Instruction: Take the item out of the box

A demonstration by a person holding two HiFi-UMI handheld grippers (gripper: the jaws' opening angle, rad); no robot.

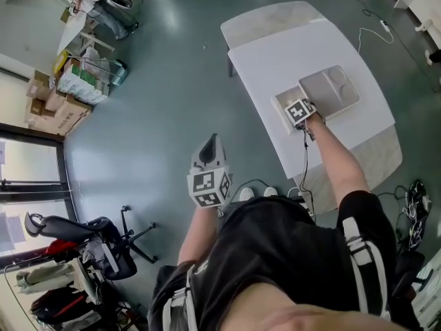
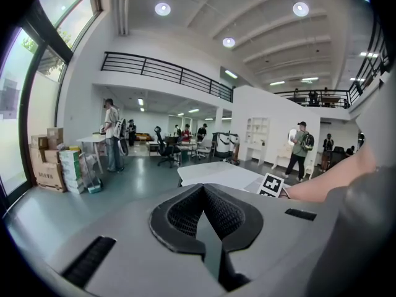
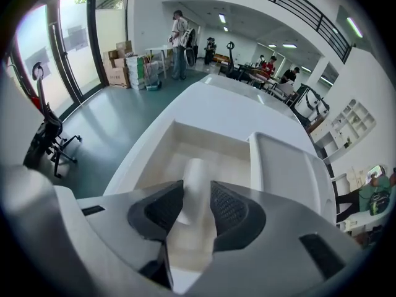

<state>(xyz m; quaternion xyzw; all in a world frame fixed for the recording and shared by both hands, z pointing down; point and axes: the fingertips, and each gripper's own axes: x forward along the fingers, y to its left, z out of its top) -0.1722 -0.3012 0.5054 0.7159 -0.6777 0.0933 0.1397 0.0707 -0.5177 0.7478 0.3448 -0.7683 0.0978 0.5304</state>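
Close against the person's body, the left gripper (image 1: 209, 150) is held off the bench, over the grey-green floor (image 1: 158, 102). Its tongs are pressed together with nothing between them, and it plays no part in the work at this moment.

Further out, the right arm reaches to the white rectangular bench (image 1: 275, 54), where the right gripper (image 1: 301, 112) sits over the shallow white open box (image 1: 282, 101). In the right gripper view, the tongs of this gripper (image 3: 197, 193) are pinching a pale off-white, rounded tube-shaped item (image 3: 193, 184) about midway along its length. The item's far end points down into the hollow of the box (image 3: 145, 150). Whether that end touches the box floor or hangs just above it cannot be told from this angle.

Just beside the box, on its far right side, lies a white moulded tray-like lid (image 3: 291, 166), set flat on the bench and apart from the item.

As a judgement of progress, the box is open and the grasp is made, so the first half looks done. What is left is to lift the item clear of the box walls and set it down on the bare bench. The grip looks centred enough for a straight lift.

Beyond the bench, stacked brown cardboard cartons (image 1: 52, 109) stand by the window.
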